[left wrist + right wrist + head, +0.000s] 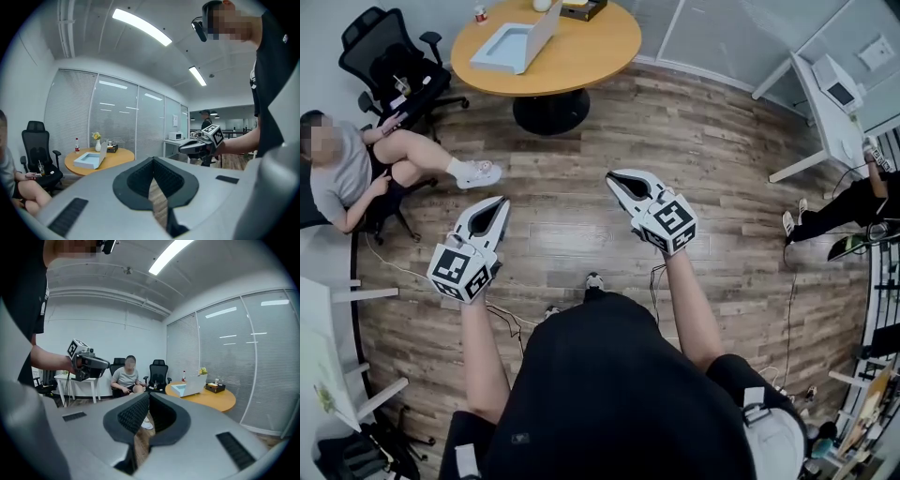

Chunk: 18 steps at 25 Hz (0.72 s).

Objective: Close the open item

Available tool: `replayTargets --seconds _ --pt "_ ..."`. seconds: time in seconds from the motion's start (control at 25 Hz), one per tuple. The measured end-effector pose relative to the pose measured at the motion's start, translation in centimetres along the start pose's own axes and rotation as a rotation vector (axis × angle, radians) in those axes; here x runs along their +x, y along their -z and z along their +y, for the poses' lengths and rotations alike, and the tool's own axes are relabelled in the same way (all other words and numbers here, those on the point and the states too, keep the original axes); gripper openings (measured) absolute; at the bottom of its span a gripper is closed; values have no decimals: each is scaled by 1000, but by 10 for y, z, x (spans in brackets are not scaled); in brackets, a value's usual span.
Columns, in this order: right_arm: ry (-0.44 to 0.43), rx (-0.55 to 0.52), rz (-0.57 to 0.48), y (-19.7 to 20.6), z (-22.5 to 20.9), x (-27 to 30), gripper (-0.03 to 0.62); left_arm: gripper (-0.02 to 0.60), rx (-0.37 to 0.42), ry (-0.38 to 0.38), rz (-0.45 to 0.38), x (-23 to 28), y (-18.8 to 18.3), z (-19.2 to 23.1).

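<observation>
Approach stage: left gripper (496,205) and right gripper (615,177), jaws closed together and empty, well short of the table (602,58); next move likely reaches the open laptop (521,41) lid.

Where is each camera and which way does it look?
Head view: on the person's head, looking down at floor, left gripper, right gripper.
Left gripper view: on that gripper, faces round table; own fingers show.
Right gripper view: on that gripper, faces seated person; own fingers show.
Both gripper views share the open box.
</observation>
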State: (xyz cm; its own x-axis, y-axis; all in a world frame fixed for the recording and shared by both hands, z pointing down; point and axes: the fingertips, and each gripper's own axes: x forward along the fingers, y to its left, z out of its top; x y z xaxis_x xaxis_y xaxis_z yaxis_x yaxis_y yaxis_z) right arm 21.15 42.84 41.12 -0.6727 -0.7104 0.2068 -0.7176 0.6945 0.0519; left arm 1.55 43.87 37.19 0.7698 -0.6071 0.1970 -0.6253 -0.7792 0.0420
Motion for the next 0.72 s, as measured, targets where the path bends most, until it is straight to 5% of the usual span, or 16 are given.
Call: replayTargets --seconds 0.4,0.72 --pt "-52 1 -9 6 -45 6 8 6 -8 -84 -15 36 -4 -1" --pt "-137 -12 -96 -37 -40 58 8 6 -31 -99 -14 55 -10 28"
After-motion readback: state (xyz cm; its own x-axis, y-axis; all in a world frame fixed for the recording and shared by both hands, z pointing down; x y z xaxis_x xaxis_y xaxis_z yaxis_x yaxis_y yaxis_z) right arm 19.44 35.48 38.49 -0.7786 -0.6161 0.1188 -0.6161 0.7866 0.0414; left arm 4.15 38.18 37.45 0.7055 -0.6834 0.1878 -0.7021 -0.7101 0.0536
